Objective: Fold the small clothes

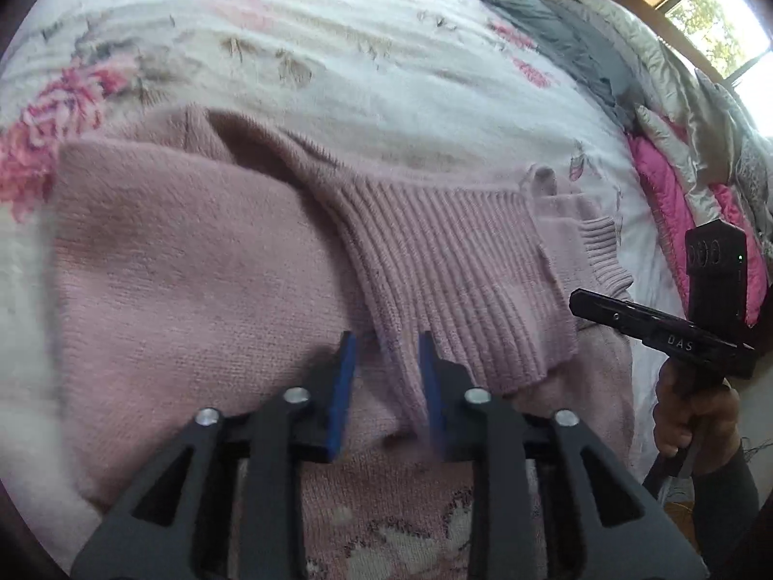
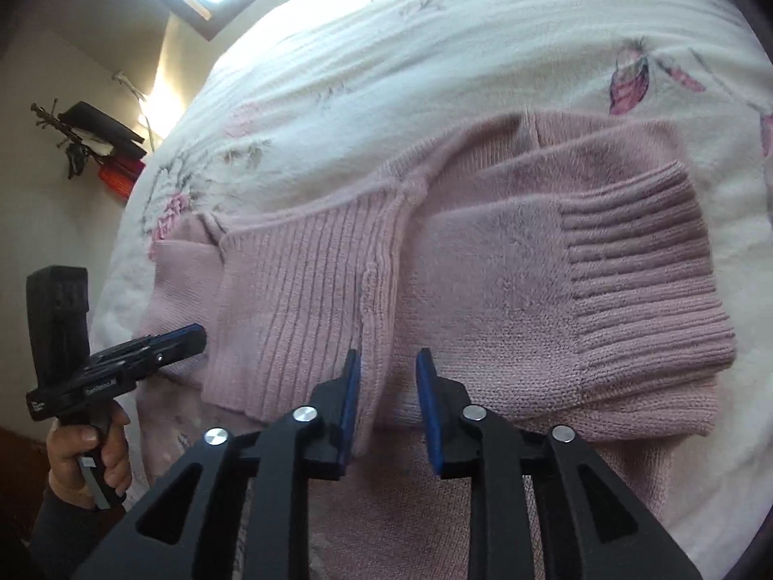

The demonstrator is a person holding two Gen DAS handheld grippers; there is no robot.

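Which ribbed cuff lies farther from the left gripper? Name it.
The wide cuff at the right end of the folded sleeve; the other ribbed band lies right beside the left gripper.

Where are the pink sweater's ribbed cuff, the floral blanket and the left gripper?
ribbed cuff point(image 2: 642, 270), right wrist view, middle of the ribbing.
floral blanket point(image 2: 435, 48), right wrist view, bare cloth above the sweater.
left gripper point(image 1: 386, 377), left wrist view, between its fingertips.

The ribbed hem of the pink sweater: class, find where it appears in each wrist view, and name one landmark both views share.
Left wrist view: the ribbed hem runs across the centre, just beyond the left claw.
Right wrist view: the ribbed hem lies left of centre, beside the right claw.
Shared landmark: the flowered bedspread under the sweater.
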